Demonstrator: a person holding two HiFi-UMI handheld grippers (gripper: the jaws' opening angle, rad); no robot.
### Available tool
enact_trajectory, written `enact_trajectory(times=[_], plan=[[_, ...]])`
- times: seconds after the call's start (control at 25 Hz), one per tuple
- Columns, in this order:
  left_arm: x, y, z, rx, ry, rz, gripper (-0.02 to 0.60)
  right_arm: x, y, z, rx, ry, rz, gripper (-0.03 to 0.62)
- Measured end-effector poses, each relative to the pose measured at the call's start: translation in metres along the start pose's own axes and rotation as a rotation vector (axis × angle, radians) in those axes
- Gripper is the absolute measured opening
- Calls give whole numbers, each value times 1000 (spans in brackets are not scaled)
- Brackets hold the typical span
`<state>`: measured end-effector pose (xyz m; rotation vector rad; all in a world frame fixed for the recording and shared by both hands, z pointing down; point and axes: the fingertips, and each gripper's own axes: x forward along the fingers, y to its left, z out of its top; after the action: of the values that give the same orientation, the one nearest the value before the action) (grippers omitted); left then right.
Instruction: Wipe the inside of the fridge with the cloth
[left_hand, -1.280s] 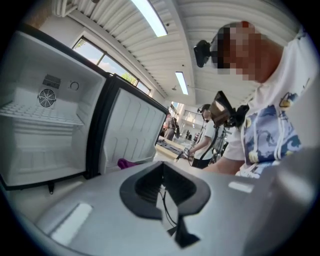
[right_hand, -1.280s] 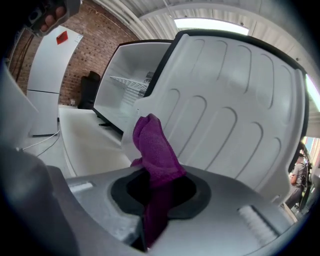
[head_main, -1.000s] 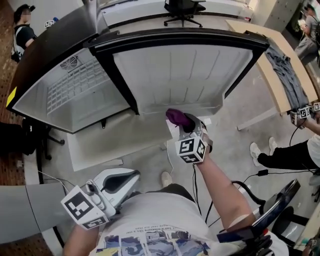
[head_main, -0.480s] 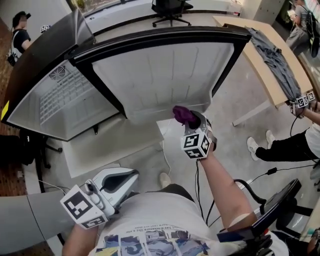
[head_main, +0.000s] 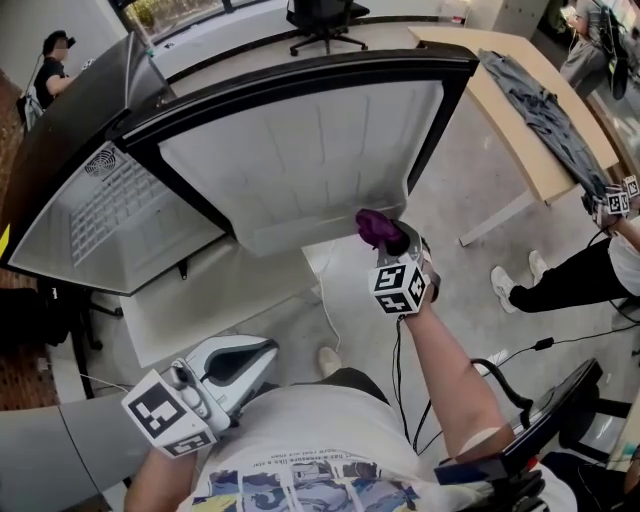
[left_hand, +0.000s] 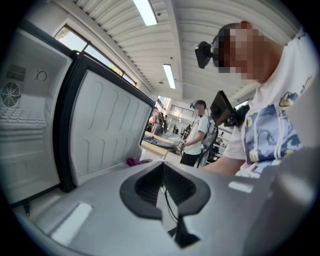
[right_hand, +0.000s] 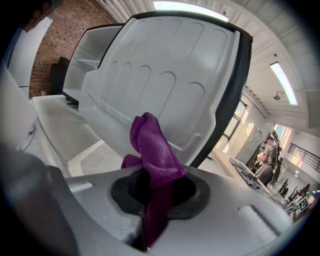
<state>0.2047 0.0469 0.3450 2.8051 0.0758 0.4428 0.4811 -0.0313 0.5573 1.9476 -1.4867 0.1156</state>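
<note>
The fridge stands open: its white interior (head_main: 110, 215) with a fan grille and wire shelf is at the left, and the ribbed inner door liner (head_main: 300, 150) fills the middle. My right gripper (head_main: 388, 238) is shut on a purple cloth (head_main: 378, 228), held just below the liner's lower right corner. In the right gripper view the cloth (right_hand: 152, 150) sticks up out of the right gripper (right_hand: 150, 210) in front of the door liner (right_hand: 170, 65). My left gripper (head_main: 250, 358) hangs low by my torso, shut and empty, seen close as the left gripper (left_hand: 167, 200).
A wooden table (head_main: 505, 120) with a grey garment (head_main: 545, 115) stands at the right, with a seated person (head_main: 590, 270) beside it. An office chair (head_main: 325, 15) is behind the fridge. A white panel (head_main: 200, 300) and a cable (head_main: 330, 310) lie on the floor.
My right gripper has carried the cloth to the right along the door liner's lower edge, toward its right corner. The left gripper has stayed where it was.
</note>
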Motion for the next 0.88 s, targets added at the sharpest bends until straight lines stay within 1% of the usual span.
enact_trajectory(times=[0.16,0.32,0.48,0.68,0.88], plan=[[11,-4,1,9,7,-28,8,-3,-13,-11,11,16,-20,52],[20,-6,4,13,9,-45,8,-7,-21,-19,8,24,-25,52],[25,-9,3,14,17,-57,8,-12,-32,-30,27,45,-47,52],[29,-13,4,13,22,-70,8,-17,-48,-47,66,83,-71,52],[30,-12,0,-9,30,-61,8,-27,-62,-62,144,121,-83,52]])
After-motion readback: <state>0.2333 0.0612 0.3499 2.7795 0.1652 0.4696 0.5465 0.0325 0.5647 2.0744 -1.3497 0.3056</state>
